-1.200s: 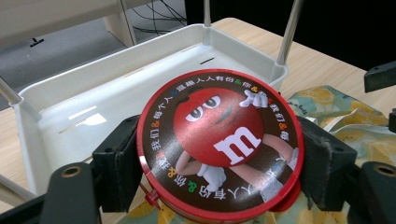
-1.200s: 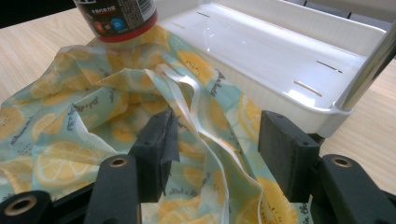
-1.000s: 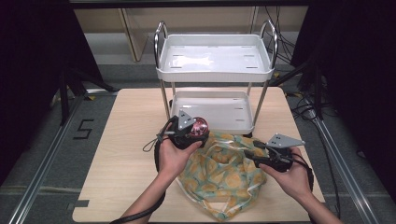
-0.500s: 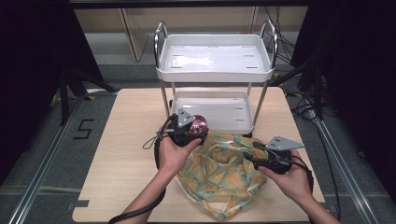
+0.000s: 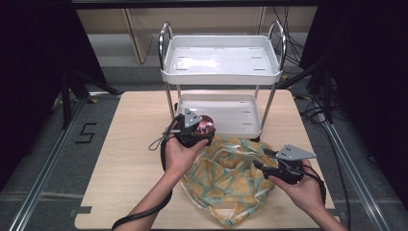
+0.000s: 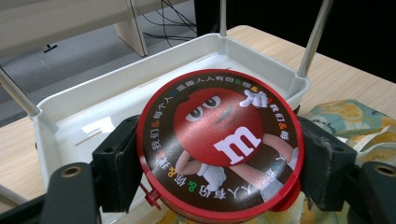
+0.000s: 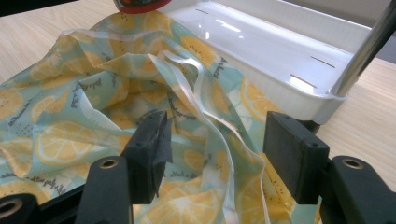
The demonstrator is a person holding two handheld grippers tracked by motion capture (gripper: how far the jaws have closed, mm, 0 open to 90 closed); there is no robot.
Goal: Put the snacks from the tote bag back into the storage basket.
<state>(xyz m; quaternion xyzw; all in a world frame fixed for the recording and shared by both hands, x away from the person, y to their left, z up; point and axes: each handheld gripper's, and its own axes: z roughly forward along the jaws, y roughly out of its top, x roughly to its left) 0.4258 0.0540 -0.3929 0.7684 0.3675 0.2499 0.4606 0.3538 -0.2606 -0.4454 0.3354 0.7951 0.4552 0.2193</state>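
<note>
The left hand-held gripper (image 5: 204, 131) clamps the round red tin (image 6: 219, 144) just before the lower tray (image 5: 219, 113) at the table's middle, while the right hand-held gripper (image 7: 215, 149), jaws just opening, straddles the lemon-print bag (image 5: 231, 180).

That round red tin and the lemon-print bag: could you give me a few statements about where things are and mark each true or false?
1. The left gripper has its jaws shut on the round red tin. True.
2. The tin rests inside the top tray of the white cart. False: it is held in the air beside the lower tray.
3. The right gripper has its jaws open over the lemon-print bag. True; they have just been opening.
4. The bag lies on the floor. False: it lies on the wooden table.
</note>
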